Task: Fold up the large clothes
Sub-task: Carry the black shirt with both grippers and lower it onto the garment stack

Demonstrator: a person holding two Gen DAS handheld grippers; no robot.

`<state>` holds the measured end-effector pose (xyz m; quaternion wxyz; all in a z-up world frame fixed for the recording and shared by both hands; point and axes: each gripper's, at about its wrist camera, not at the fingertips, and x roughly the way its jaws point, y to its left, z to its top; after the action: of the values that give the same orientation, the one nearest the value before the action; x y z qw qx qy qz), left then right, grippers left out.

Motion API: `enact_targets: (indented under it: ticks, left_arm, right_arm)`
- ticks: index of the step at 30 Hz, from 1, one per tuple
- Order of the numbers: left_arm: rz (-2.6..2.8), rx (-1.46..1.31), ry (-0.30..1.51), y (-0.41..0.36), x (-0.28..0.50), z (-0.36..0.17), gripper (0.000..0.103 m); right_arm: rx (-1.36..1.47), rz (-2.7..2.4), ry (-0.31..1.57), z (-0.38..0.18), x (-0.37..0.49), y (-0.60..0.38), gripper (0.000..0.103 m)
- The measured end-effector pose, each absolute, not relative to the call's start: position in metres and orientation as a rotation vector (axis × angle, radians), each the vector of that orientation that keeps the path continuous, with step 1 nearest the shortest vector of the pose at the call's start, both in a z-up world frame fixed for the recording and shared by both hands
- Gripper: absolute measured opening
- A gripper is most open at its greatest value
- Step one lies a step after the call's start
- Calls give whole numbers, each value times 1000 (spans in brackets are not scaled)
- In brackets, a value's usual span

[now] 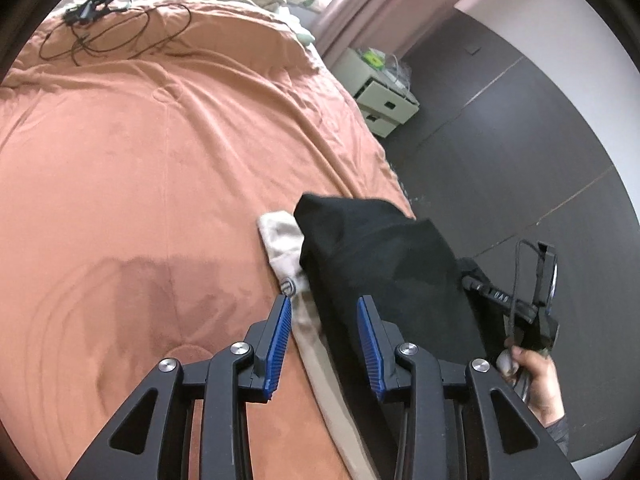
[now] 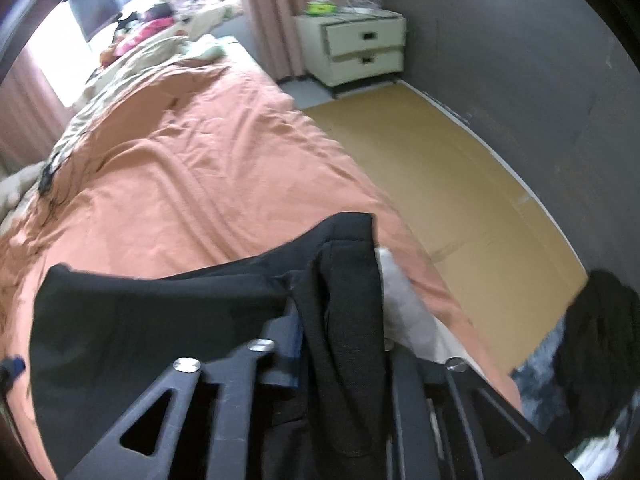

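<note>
Black garment (image 1: 376, 256) lies at the bed's (image 1: 160, 152) right edge, part over a white cloth (image 1: 280, 236). Left claw (image 1: 324, 340) released, nothing between its pads. Right claw (image 2: 340, 344) straddles a garment fold; can't tell whether it's clenched. Likely laying it down to fold.

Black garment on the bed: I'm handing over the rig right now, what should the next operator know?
Left gripper: open, jaws apart over the near edge of the black garment, not pinching it.
Right gripper: a fold of the same garment runs between its jaws; whether the pads still press is unclear.
The garment lies bunched at the bed's right edge, partly over a white garment.
Done: garment is on the bed.
Left: spread it flat and fold it; no neat fold is visible yet.
</note>
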<state>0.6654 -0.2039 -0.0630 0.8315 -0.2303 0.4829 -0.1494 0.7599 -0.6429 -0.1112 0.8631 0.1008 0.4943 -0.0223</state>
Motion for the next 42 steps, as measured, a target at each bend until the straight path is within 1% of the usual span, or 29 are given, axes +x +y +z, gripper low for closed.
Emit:
enact_targets:
  ticks: [1,2,3,4,5,6,8,9,10,12,21,23,26,28,29,33,35,36,37,38,39,42]
  left_arm:
    - [-320,-481,1030,-206,666,-65,37]
    - [-325,-475,1037,-209,667,-66,40]
    - [-336,-473,1045,-213,668,-68,49]
    - [-348,-473,1048,-216,668,-69,55]
    - [-360,-472,1048,-219,669,-70,65]
    - [-377,-468,1044,-223,669,-71,69]
    - [-392,-455,1045,-231,671,-74,70]
    - [-401,-452,1057,-235,673,-77,70]
    - [-408,-456,1068,-237,675,-80,70]
    - [-416,-474,1086,-239,679,-85,70]
    - [-442,-454,1103,-245,688,-90,69]
    - [-454,-447,1111,-249,689,-92,65]
    - [-443,-432,1124,-254,697,-95,61]
    - [-446,-416,1111,-260,702,-93,56]
    - [-450,-406,1102,-263,704,-90,51]
    - [-441,-365,1085,-276,715,-77,50]
    - [-429,-355,1087,-277,717,-79,50]
    - [-421,-351,1092,-276,718,-83,51]
    - [-412,-349,1094,-274,717,-86,51]
    - [-406,-349,1091,-273,715,-88,54]
    - [-398,-349,1083,-270,710,-89,57]
    - [-393,-343,1075,-263,701,-87,65]
  right_arm:
    - [219,-59,1039,-109,757,-646,34]
    - [218,-69,1044,-107,754,-648,36]
    - [208,-78,1051,-104,749,-649,39]
    - [193,-89,1047,-99,743,-649,43]
    - [181,-95,1033,-93,736,-650,45]
    - [172,-92,1013,-85,726,-651,48]
    - [178,-78,989,-73,709,-656,50]
    - [191,-61,979,-66,695,-660,56]
    - [197,-53,971,-61,682,-663,66]
    - [199,-54,946,-54,660,-668,71]
    - [395,-107,880,-65,550,-721,72]
    - [455,-119,858,-72,527,-731,72]
    - [542,-138,843,-87,498,-744,72]
    - [599,-148,846,-103,488,-750,72]
    - [636,-153,853,-113,484,-753,72]
    - [752,-124,837,-139,481,-756,72]
    - [774,-107,808,-143,484,-753,69]
    - [784,-90,795,-144,487,-752,62]
    - [795,-80,783,-148,486,-752,44]
    - [798,-92,781,-150,488,-753,32]
    - [792,-107,781,-152,488,-755,16]
    - [764,-154,784,-157,486,-756,13]
